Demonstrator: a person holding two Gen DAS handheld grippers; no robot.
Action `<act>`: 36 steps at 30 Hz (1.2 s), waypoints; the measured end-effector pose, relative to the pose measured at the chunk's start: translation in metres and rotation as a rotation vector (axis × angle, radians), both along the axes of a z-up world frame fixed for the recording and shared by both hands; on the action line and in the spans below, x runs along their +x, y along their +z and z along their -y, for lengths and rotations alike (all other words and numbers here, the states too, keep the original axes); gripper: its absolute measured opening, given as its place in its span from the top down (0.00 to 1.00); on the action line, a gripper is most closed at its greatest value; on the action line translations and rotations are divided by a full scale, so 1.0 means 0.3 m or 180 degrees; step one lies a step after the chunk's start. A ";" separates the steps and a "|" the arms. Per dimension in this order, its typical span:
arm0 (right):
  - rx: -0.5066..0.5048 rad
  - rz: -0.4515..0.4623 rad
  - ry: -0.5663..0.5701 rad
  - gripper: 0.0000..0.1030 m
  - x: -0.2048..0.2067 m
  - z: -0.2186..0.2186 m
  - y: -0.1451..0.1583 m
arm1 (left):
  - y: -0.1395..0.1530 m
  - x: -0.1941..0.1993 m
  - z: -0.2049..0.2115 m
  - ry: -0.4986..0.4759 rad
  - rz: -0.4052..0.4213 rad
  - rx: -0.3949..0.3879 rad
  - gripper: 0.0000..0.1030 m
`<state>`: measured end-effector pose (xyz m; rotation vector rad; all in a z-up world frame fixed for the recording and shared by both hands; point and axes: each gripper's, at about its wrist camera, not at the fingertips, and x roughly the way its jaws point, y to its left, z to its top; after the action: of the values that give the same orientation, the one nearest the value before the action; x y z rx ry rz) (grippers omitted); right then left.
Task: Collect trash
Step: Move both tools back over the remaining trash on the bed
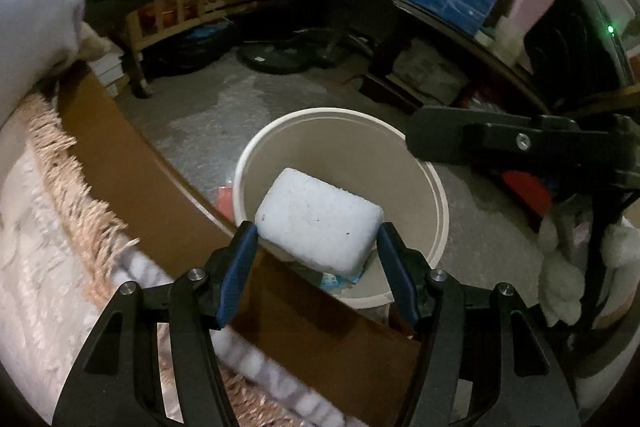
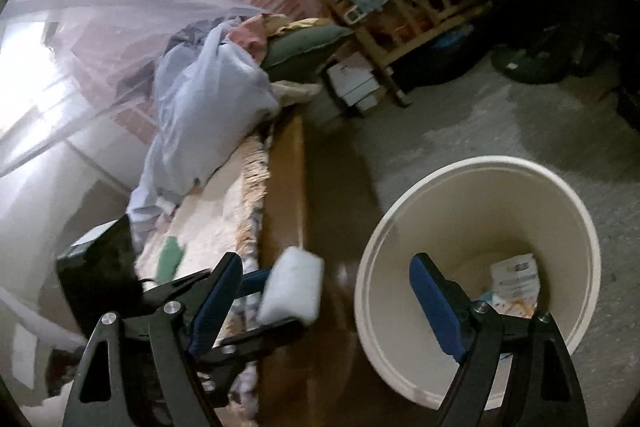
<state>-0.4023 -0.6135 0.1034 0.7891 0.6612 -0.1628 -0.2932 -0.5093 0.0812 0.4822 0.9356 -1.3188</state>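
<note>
- The left gripper is clenching a white foam block, not yet dropped, over the bin's near rim.
- Paper scraps are already lying inside.
- The right gripper is hanging released, empty.

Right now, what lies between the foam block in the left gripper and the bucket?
In the right wrist view, only the brown wooden bed edge and its shadow separate the foam block, held by the left gripper, from the bucket.

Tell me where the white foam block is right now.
The white foam block is clamped in the left gripper, held beside the bed edge, near the rim of the cream bucket.
</note>
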 end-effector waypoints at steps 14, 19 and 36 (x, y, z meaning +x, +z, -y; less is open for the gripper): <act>-0.0263 -0.0770 -0.0395 0.19 -0.025 0.059 -0.081 | -0.014 -0.015 -0.003 -0.0063 -0.0053 -0.0017 0.41; -0.0178 -0.0529 -0.0495 0.19 -0.058 0.077 -0.050 | 0.003 -0.011 -0.047 -0.0025 -0.0050 -0.0034 0.41; -0.0577 -0.0384 -0.0113 0.19 0.102 -0.125 0.039 | 0.100 0.081 -0.370 0.0696 0.0283 -0.0008 0.41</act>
<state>-0.3718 -0.5759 0.1151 0.6202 0.7357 -0.3005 -0.2688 -0.3984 0.1113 0.4206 0.8865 -1.0924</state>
